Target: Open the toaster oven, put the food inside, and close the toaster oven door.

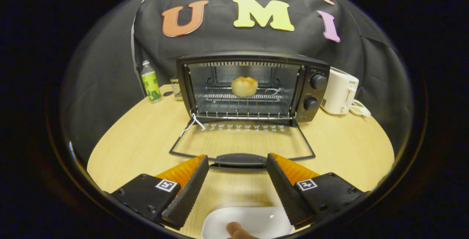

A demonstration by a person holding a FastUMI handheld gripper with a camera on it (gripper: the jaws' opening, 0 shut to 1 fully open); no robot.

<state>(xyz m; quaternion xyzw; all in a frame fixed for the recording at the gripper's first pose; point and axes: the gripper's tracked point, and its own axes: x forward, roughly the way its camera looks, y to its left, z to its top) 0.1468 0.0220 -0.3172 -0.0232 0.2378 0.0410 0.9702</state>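
On the round pale wooden table [139, 136], a green-labelled plastic bottle [150, 83] stands at ten o'clock from the black toaster oven [253, 85]. The oven's glass door [242, 145] lies folded flat open toward the gripper [237, 164] — its dark handle [240, 159] sits between the spread, empty fingertips. A round golden bun [244, 85] rests on the wire rack [242, 107] inside. At three o'clock from the oven stands a white appliance [340, 90]. Below the fingers — a white plate [249, 220] and a fingertip [234, 228].
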